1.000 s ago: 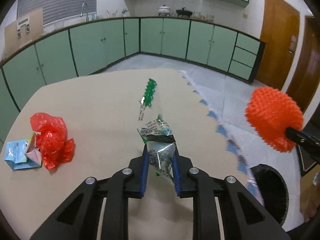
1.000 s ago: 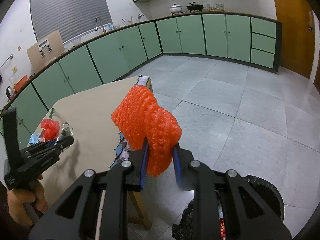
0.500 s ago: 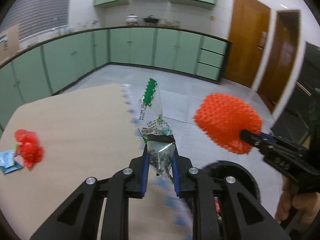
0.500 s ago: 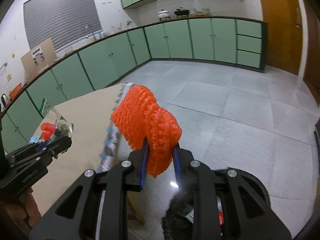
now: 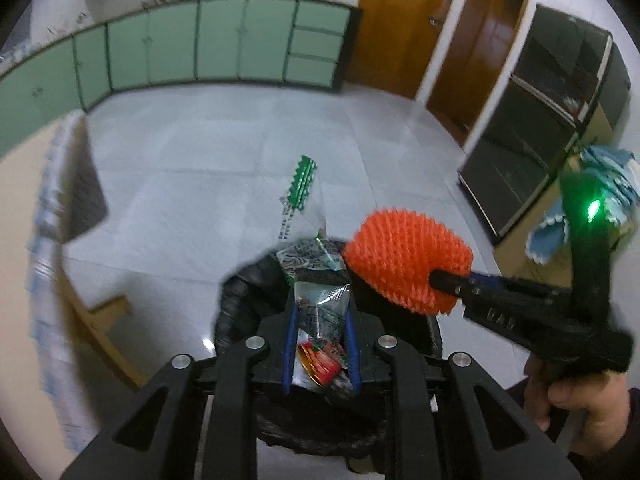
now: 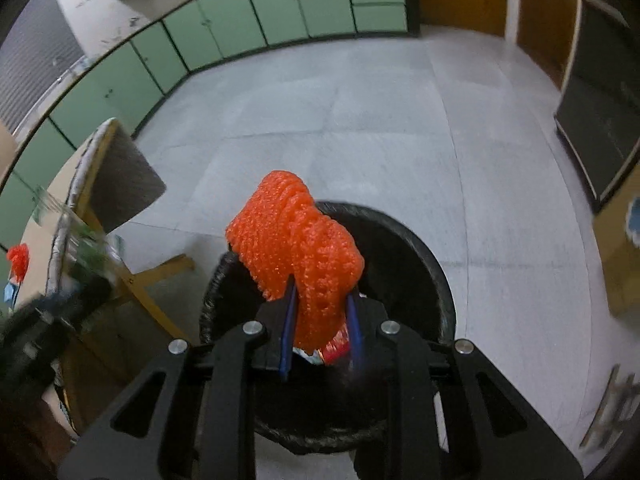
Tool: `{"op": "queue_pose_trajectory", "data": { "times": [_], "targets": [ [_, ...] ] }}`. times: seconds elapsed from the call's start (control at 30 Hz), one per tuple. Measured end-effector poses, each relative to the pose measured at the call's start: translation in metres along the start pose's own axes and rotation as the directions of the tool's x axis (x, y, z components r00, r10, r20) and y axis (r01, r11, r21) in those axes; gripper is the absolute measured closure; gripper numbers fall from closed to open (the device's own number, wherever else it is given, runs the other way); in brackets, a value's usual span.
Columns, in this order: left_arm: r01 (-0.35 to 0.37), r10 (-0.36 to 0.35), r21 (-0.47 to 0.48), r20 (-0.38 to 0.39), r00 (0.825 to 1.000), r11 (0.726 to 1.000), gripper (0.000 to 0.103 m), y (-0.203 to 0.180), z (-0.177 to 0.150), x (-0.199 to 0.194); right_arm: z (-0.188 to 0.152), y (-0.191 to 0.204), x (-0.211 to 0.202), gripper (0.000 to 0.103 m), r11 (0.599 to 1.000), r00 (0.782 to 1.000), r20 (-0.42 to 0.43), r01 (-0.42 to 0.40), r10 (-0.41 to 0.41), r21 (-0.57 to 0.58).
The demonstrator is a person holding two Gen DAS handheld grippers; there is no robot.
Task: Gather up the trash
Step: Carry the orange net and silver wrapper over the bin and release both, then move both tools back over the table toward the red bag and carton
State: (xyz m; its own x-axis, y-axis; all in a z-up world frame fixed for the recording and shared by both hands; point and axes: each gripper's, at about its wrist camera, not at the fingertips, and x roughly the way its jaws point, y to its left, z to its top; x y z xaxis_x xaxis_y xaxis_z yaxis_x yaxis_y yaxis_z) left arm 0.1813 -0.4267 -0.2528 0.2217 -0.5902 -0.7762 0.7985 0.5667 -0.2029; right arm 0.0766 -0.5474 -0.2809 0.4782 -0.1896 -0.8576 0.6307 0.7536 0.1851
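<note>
Hanging straight over the black-lined trash bin [image 6: 404, 240], both loads, so release looks like the only step left. Left gripper [image 5: 320, 312] narrowly parted and clamped on the crinkled clear-and-green wrapper [image 5: 316, 276], long axis running up and away from the fingers, green serrated tip past the far rim. Right gripper [image 6: 320, 300] pinched on the orange foam net [image 6: 294, 244], bulging above the jaws, directly above the bin mouth; in the left view, just right of the wrapper, close beside it. Inside the bin: a red printed packet [image 5: 322, 362] and other scraps. On the table [image 6: 36, 248] at left: red crumpled plastic [image 6: 18, 258], well apart from both grippers.
</note>
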Motion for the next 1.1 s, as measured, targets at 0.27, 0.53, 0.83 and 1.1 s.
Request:
{"op": "queue_pose_trajectory", "data": {
  "times": [0.27, 0.53, 0.83, 1.1],
  "targets": [
    [0.014, -0.011, 0.031, -0.100, 0.995, 0.999, 0.056, -0.019, -0.029, 0.054, -0.001, -0.011, 0.003, 0.065, 1.000, 1.000, -0.021, -0.005, 0.006, 0.028],
    [-0.027, 0.032, 0.052, -0.093, 0.995, 0.998, 0.046, -0.021, -0.031, 0.051, 0.007, -0.024, -0.004, 0.061, 0.998, 1.000, 0.018, -0.016, 0.015, 0.053],
    [-0.119, 0.120, 0.033, -0.018, 0.993, 0.992, 0.026, -0.008, -0.025, 0.001, 0.014, -0.011, -0.033, 0.052, 0.999, 0.993, 0.113, -0.025, 0.021, 0.031],
    [-0.277, 0.289, -0.113, 0.109, 0.951, 0.954, 0.015, 0.059, -0.032, -0.120, 0.014, 0.085, -0.071, 0.043, 0.978, 0.975, 0.159, -0.128, 0.155, -0.166]
  ]
}}
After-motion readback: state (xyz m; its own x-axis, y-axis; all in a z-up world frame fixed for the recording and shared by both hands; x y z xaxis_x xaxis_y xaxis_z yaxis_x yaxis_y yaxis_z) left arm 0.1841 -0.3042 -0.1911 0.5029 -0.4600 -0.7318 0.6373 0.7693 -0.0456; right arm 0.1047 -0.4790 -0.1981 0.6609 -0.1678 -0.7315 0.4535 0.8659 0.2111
